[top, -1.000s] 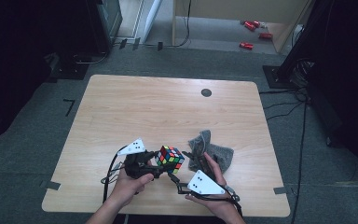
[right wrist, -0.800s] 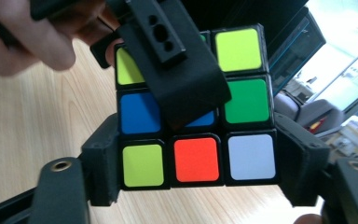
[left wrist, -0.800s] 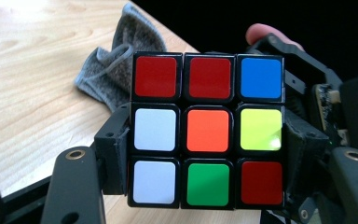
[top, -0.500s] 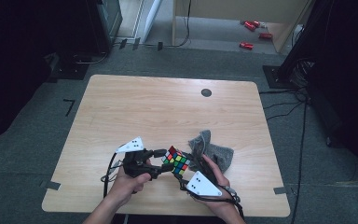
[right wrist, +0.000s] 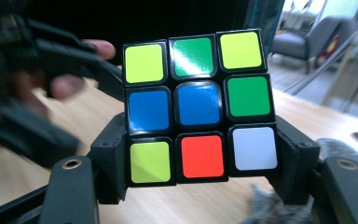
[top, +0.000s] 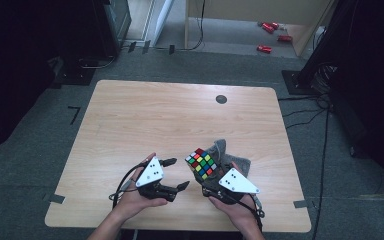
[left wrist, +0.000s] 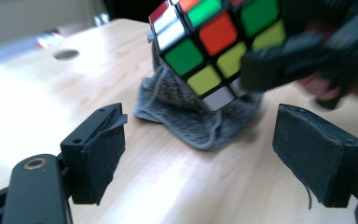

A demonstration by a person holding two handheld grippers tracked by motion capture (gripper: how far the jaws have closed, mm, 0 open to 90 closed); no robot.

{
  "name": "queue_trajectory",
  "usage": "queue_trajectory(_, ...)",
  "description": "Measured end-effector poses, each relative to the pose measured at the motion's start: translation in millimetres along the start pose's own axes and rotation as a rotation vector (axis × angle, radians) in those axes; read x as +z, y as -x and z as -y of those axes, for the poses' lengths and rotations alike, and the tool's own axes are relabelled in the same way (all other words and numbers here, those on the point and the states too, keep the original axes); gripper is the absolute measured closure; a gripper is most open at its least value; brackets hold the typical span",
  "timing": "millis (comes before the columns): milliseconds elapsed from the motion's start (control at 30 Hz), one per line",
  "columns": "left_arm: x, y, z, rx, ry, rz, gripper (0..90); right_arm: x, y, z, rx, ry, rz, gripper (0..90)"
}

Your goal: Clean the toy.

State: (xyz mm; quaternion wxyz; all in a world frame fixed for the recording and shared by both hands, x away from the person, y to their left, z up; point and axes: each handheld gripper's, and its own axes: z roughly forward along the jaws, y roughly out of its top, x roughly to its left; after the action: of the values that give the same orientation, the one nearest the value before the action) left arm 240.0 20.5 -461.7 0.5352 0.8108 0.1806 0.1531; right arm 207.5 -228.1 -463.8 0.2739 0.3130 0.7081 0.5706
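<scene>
A: Where is the Rubik's cube right now?

B: Lifted off the table, near the front edge on the person's right, just above the grey cloth. The right gripper has it clamped: in the right gripper view the cube sits squarely between the two jaws, pads pressing on its lower layer from either side.

A: And the faces, solved or not?

B: Far from it. The face turned to the right gripper's camera mixes yellow, green, blue, red and white. From the high view the top face is just as jumbled.

A: What about the left gripper?

B: Its jaws have just been opening and stand apart with nothing between them. In the left gripper view the pads are clear of the cube, which hangs ahead of them in the other gripper's hold, with the cloth lying crumpled under it on the wooden table.

A: So how far along would you judge it?

B: The cube is picked up and under control, so the handling is underway. I'd judge this a pause between turns: the left gripper has let go and needs a fresh grip on a layer before the next twist. With the colours this mixed, nearly all of the turning is left.
</scene>
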Motion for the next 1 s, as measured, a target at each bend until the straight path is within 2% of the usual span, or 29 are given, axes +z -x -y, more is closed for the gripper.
queue_trajectory(100, 2.8, 5.9, 2.5, 0.077, 0.003, -0.038, 17.9, -1.9, -2.7, -6.5, 0.071, -0.001, -0.030, 34.0)
queue_trajectory(200, 6.0, 11.9, 4.4, 0.146, 0.021, -0.102, 17.9, -2.7, -5.3, -12.0, 0.142, -0.013, -0.060, 34.0)
queue_trajectory(367, 6.0, 16.0, 5.6, 0.202, 0.048, -0.145, 17.8, 0.2, -10.5, -14.4, 0.206, -0.062, -0.077, 34.0)
queue_trajectory(433, 4.1, 19.7, 4.8, 0.240, 0.077, -0.167, 17.9, 2.0, -11.4, -13.8, 0.231, -0.086, -0.085, 34.0)
queue_trajectory(500, 3.3, 23.0, 3.1, 0.263, 0.098, -0.168, 18.0, 3.4, -12.2, -13.4, 0.255, -0.102, -0.095, 34.0)
queue_trajectory(567, 4.8, 25.6, 3.5, 0.291, 0.094, -0.175, 18.0, 4.1, -13.5, -13.3, 0.275, -0.111, -0.112, 33.9)
queue_trajectory(667, 6.5, 29.1, 5.9, 0.323, 0.091, -0.172, 18.6, 5.9, -17.0, -13.9, 0.281, -0.124, -0.132, 33.9)
queue_trajectory(733, 5.1, 30.6, 5.6, 0.332, 0.110, -0.190, 24.8, 7.2, -18.5, -14.2, 0.281, -0.137, -0.136, 33.9)
queue_trajectory(833, 4.4, 30.9, 6.4, 0.348, 0.114, -0.202, 28.2, 8.2, -17.4, -13.7, 0.308, -0.139, -0.144, 33.7)
queue_trajectory(933, 4.4, 31.6, 8.0, 0.347, 0.118, -0.204, 29.3, 9.4, -13.7, -12.5, 0.340, -0.147, -0.167, 33.4)
queue_trajectory(1000, 4.4, 31.1, 7.7, 0.326, 0.113, -0.202, 30.3, 8.7, -10.5, -12.5, 0.353, -0.151, -0.185, 32.9)
